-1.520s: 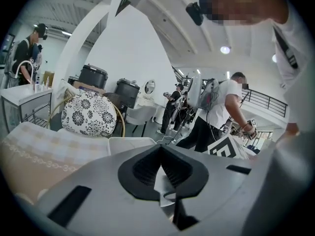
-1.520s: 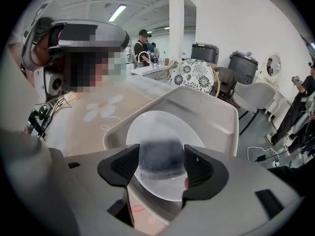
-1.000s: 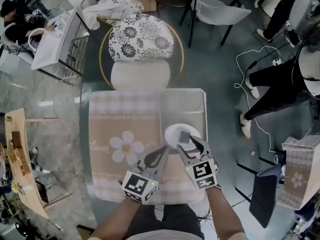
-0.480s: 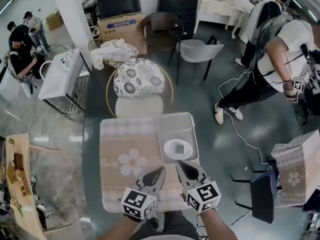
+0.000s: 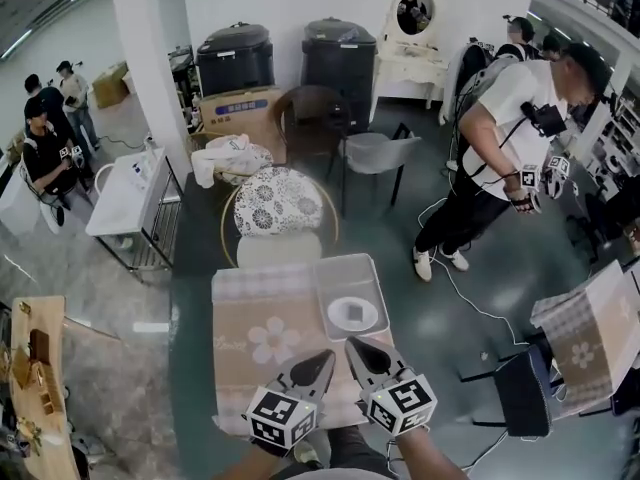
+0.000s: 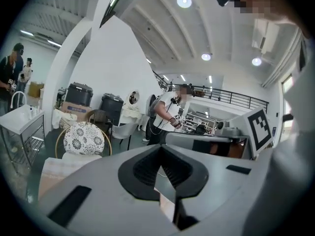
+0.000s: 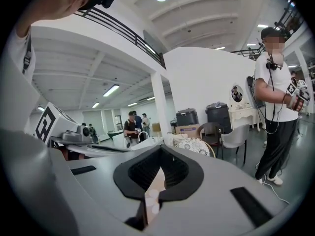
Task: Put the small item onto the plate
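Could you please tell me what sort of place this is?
Probably a large indoor hall staged for recording household tasks: a cloth-covered table with a tray, a vanity mirror, and another person holding marker-cube devices.

In the tray [image 5: 335, 273] we found the plate [image 5: 340, 323] (the small item [image 5: 356, 313] on it); the placemat [image 5: 260, 308] lay left of the tray, the chair [image 5: 277, 203] behind it.

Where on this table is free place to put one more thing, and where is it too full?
The flowered mat left of the tray is bare, up to its far checked border. So is the tray's far end beyond the plate. Crowded: the plate with the small item, and the near edge under the left gripper and right gripper.
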`<state>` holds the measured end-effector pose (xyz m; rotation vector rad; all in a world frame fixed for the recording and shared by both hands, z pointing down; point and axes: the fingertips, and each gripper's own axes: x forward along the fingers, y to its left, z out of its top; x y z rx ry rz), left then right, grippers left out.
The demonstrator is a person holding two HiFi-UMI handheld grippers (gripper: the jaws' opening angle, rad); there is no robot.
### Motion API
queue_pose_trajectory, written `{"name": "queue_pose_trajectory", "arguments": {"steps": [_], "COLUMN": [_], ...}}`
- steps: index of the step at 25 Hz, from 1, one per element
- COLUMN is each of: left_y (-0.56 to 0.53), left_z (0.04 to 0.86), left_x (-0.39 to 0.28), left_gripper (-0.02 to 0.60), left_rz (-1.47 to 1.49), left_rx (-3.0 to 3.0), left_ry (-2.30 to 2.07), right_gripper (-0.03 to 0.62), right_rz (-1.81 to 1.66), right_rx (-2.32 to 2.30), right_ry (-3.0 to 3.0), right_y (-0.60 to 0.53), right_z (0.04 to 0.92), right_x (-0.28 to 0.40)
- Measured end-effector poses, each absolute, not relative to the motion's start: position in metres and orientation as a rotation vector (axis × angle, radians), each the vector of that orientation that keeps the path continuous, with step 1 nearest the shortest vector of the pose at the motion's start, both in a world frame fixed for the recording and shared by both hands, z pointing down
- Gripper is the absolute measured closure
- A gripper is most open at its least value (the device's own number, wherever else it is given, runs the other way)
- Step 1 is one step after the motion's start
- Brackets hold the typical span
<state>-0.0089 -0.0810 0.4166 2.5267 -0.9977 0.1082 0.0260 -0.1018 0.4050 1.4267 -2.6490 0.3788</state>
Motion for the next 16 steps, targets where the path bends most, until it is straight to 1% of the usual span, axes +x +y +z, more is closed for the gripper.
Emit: {"name": "queue_pose_trajectory", "arguments": {"steps": [8, 16], "left_y": [-0.056, -0.033], "left_z": [0.378, 0.366], "left_x": [-0.023, -0.032], "left_gripper": [0.575, 0.575], "left_rz": [0.052, 0.028], "left_rx": [2.583, 2.609], "left_ry": [-1.021, -1.034], "right_gripper": [0.580, 0.580], "right_rz": [0.299, 0.262], "right_rx": [1.448, 1.458], "right_ry": [-2.673, -2.678], "right_y": [-0.072, -0.044], "right_z": [0.368, 0.357], "right_x": [0.011, 0.003]}}
